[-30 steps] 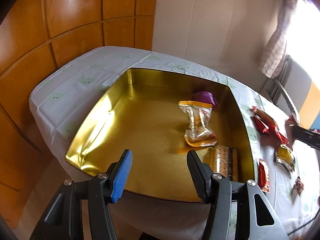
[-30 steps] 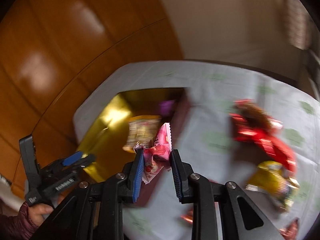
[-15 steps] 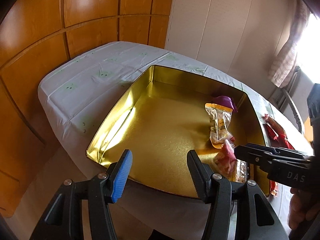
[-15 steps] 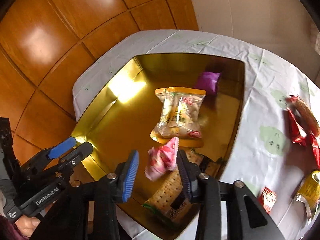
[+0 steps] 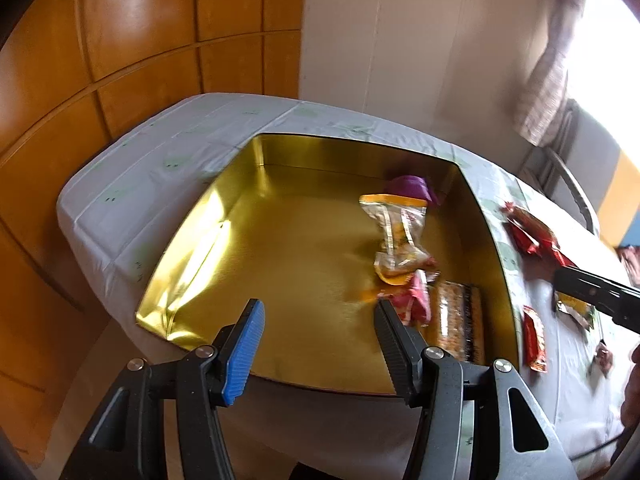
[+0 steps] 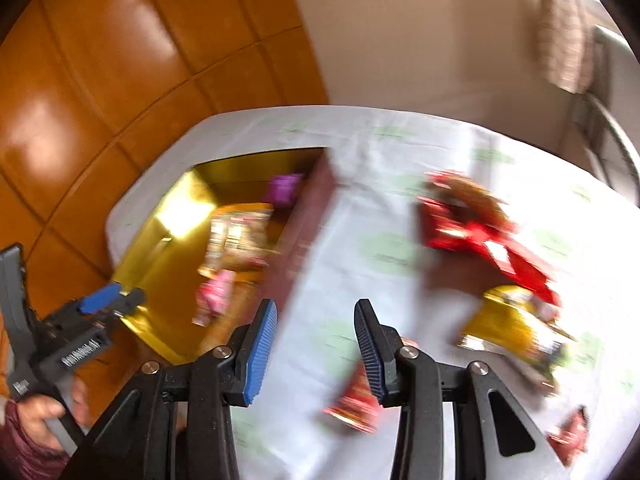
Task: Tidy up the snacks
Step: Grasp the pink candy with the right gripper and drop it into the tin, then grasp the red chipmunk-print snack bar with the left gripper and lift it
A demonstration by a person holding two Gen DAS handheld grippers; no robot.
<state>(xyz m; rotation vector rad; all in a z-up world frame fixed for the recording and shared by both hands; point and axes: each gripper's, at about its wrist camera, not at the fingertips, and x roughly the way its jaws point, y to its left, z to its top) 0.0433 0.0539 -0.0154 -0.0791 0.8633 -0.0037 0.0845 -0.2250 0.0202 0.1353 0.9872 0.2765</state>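
Observation:
A gold tin tray (image 5: 240, 264) (image 6: 160, 240) sits on the white-clothed table. In it lie a purple pack (image 5: 412, 188), a clear orange-edged bag (image 5: 400, 240), a cracker pack (image 5: 456, 324) and a pink snack (image 5: 412, 304) (image 6: 214, 296). My left gripper (image 5: 316, 340) is open and empty over the tray's near edge. My right gripper (image 6: 316, 344) is open and empty over the cloth, right of the tray; it shows in the left wrist view (image 5: 592, 292). Red packs (image 6: 480, 232), a yellow pack (image 6: 512, 328) and a small red sachet (image 6: 356, 400) lie on the cloth.
Orange wood panelling (image 5: 140, 40) stands behind and left of the table. A chair (image 5: 568, 184) and a curtain (image 5: 548, 92) are at the far right. More small sachets (image 5: 534, 336) lie on the cloth (image 5: 140, 168) right of the tray.
My right gripper let go of the pink snack, which now lies in the tray by the cracker pack. The right gripper has swung right, out over the cloth. The left gripper stays open.

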